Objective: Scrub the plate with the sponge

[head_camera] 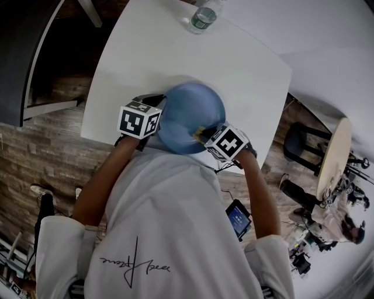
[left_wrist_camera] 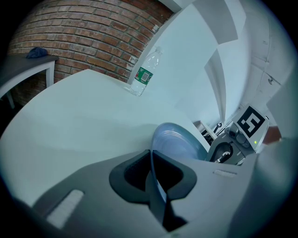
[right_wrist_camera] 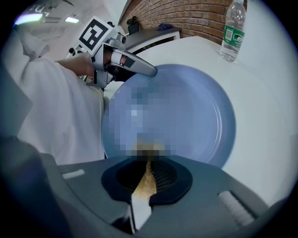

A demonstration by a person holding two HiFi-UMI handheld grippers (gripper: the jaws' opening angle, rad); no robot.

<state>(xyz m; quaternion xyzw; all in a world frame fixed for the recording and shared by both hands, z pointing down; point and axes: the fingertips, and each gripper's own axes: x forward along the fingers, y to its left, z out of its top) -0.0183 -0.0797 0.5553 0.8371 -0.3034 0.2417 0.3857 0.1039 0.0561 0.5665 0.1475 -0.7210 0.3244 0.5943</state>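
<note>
Head view: left gripper (head_camera: 160, 114) clamped to plate (head_camera: 190, 111), right gripper (head_camera: 203, 135) clamped to sponge (right_wrist_camera: 145, 179), bottle (head_camera: 204, 16) well beyond.

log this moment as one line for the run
left gripper: shut on round blue plate rim | right gripper: shut on thin yellow sponge, against plate face | stage: scrubbing

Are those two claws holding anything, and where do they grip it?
The left gripper clamps the blue plate by its rim; the right gripper pinches the yellow sponge by its near end.
</note>
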